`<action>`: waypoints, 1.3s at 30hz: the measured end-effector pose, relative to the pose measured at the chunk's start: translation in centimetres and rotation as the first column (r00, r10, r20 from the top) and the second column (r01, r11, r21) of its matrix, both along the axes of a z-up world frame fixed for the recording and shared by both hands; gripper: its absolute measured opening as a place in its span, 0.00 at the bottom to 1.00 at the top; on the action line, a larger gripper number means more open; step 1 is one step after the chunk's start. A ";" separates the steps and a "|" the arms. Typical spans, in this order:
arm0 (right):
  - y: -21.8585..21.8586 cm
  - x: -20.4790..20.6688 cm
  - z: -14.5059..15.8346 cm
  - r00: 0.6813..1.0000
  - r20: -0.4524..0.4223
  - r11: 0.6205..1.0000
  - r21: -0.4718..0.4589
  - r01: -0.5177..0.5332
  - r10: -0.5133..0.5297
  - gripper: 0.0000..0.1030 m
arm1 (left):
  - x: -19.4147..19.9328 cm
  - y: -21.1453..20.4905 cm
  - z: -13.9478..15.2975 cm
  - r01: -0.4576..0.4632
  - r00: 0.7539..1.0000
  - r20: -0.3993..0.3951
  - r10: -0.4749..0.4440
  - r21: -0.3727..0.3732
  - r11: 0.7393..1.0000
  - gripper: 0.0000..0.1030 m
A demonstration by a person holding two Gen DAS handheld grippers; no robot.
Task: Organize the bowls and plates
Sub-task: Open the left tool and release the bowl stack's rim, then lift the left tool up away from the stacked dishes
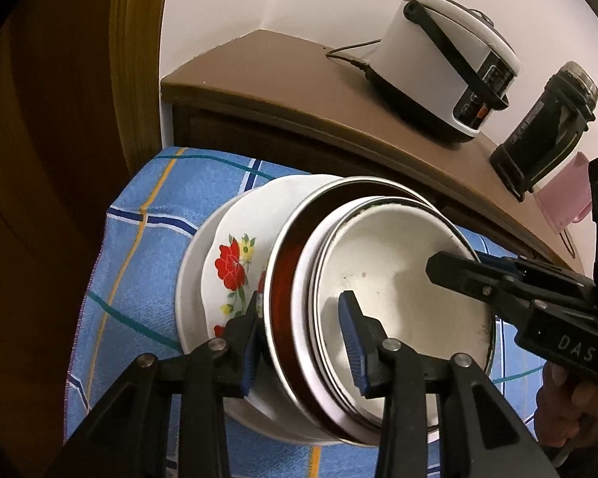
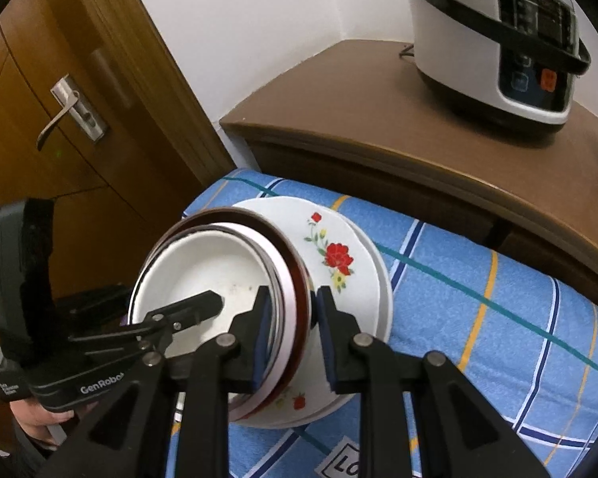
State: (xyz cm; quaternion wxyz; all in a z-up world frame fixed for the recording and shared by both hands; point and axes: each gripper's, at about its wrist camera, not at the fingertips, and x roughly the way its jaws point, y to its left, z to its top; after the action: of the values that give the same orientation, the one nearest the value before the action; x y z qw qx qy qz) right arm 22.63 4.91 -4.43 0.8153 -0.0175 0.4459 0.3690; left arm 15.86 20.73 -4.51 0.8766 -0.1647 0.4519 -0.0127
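Several nested bowls stand, seemingly tilted, on a red-flowered plate (image 1: pixel 235 247) (image 2: pixel 339 239) that lies on a plain white plate (image 1: pixel 187 298) (image 2: pixel 382 298). The innermost bowl (image 1: pixel 390 290) (image 2: pixel 211 263) is white; the outer one (image 1: pixel 283 279) (image 2: pixel 299 275) is steel with a brown inside. My left gripper (image 1: pixel 301 342) straddles the near rims, one pad outside the steel wall and one inside the white bowl, standing slightly off it. My right gripper (image 2: pixel 295 338) is shut on the rims at the opposite side. Each gripper's inner finger (image 1: pixel 450 271) (image 2: pixel 203 304) shows in the other view.
The dishes rest on a blue checked cloth (image 1: pixel 147 239) (image 2: pixel 478 298). Behind it a brown cabinet (image 1: pixel 299 91) (image 2: pixel 358 111) carries a white rice cooker (image 1: pixel 446 63) (image 2: pixel 494 40), a dark jar (image 1: pixel 546 131) and a pink item (image 1: pixel 566 203). A wooden door (image 2: pixel 59 167) stands left.
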 end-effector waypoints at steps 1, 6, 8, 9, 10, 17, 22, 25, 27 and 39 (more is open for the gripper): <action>-0.1 0.0 0.0 1.000 0.000 1.000 0.005 0.002 -0.002 0.22 | 0.0 -0.1 0.0 0.000 1.000 0.002 0.000 0.002 1.000 0.39; -0.4 -0.2 -0.1 1.000 0.007 1.000 0.014 0.000 0.000 0.22 | 0.0 -0.6 0.1 0.001 1.000 0.015 -0.001 0.039 0.999 0.41; -0.5 -0.3 0.0 1.000 0.012 1.000 0.012 -0.002 0.002 0.24 | -0.1 -1.0 0.2 0.003 1.000 0.021 -0.004 0.067 0.998 0.41; -0.5 -0.5 0.0 1.000 0.020 1.000 0.009 -0.007 0.007 0.24 | -0.2 -1.1 0.3 0.000 1.000 0.024 -0.002 0.077 0.997 0.41; -0.5 -0.6 0.0 1.000 0.029 1.000 0.004 -0.007 0.007 0.25 | -0.3 -1.1 0.4 -0.002 1.000 0.025 0.000 0.082 0.997 0.42; -2.2 -1.7 1.3 0.991 0.125 0.999 0.017 0.034 -0.036 0.39 | -1.3 -0.8 1.4 -0.087 0.995 0.067 0.078 0.157 0.984 0.64; -4.4 -2.6 2.6 0.976 0.197 0.995 0.040 0.088 -0.094 0.40 | -2.2 -1.7 2.8 -0.114 0.986 0.141 0.085 0.211 0.971 0.64; -5.8 -3.6 3.5 0.952 0.276 0.991 0.050 0.125 -0.134 0.45 | -2.7 -2.9 3.9 -0.125 0.977 0.198 0.076 0.252 0.960 0.64; -6.6 -4.3 3.9 0.933 0.323 0.987 0.062 0.145 -0.158 0.49 | -3.0 -3.7 4.6 -0.128 0.969 0.239 0.063 0.269 0.955 0.65; -11.8 -6.4 5.8 0.837 0.465 0.958 0.155 0.242 -0.287 0.62 | -2.8 -7.4 6.5 -0.097 0.940 0.341 0.009 0.241 0.966 0.67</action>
State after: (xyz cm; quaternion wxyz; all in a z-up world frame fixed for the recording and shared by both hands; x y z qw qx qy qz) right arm 16.25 -6.86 1.41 0.9436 -0.0106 0.2094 0.2563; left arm 13.10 13.35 2.00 0.9549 -0.0585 0.2883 0.0413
